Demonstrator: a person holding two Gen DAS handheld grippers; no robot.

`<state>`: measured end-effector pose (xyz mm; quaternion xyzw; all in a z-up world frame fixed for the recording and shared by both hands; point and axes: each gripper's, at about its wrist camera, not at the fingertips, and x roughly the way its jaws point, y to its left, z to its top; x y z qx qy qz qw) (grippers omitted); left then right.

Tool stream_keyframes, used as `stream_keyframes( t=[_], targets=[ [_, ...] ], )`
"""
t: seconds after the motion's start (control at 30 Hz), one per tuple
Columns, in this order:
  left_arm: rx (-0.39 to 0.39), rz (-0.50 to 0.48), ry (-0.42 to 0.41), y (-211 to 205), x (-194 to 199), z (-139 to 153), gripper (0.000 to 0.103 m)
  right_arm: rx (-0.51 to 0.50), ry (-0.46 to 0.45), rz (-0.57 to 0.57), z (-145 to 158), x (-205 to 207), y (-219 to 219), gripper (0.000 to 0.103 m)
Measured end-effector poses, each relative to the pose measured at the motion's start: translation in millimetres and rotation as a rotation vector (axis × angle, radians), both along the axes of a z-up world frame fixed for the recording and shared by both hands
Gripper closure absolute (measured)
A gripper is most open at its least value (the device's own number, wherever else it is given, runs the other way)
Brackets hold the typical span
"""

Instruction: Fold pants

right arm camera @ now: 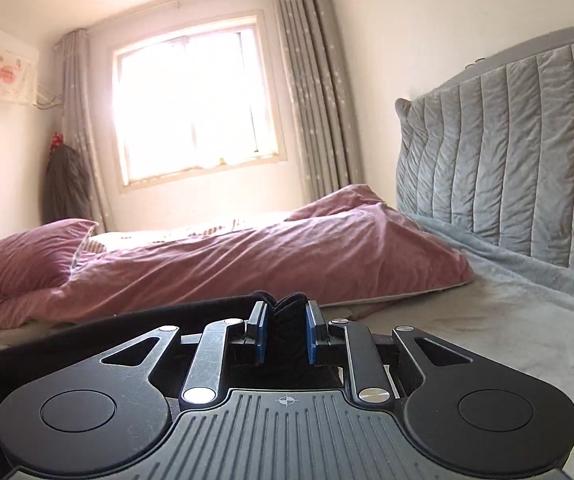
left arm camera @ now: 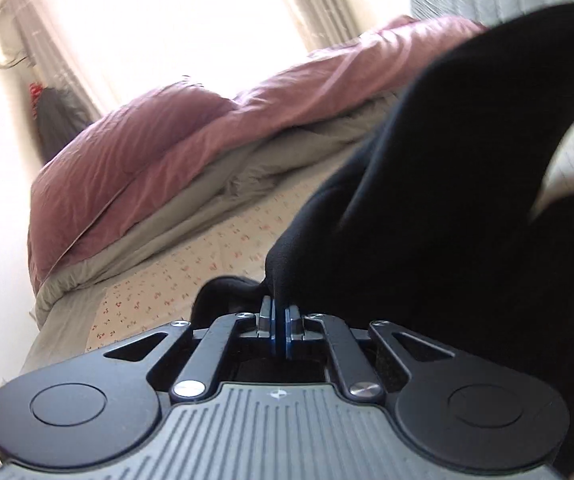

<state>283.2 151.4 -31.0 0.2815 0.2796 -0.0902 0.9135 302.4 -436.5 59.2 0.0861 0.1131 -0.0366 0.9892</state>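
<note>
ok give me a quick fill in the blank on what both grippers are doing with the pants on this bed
1. The left hand-held gripper is shut on the ____ pants.
2. The right hand-held gripper pinches a thicker ____ of the same cloth.
3. The crumpled quilt on the bed is ____.
4. Light comes through the ____ between the grey curtains.

Missing: black; bunch; pink; window

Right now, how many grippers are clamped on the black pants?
2. The left gripper pinches a thin edge of the black pants; the right gripper holds a thicker bunch. Much of the garment is out of view.
</note>
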Motion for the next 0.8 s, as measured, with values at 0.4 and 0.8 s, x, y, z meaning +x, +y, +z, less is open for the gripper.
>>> stream_keyframes(
  t=[0.4, 0.8],
  targets=[
    [-0.391, 0.128, 0.182, 86, -72, 12, 0.061, 0.224, 0.473, -0.339, -164, -131, -53, 0.058],
    [-1.012, 0.63, 0.269, 118, 0, -2, 0.013, 0.621, 0.445, -0.336, -141, -127, -30, 0.055]
  ],
)
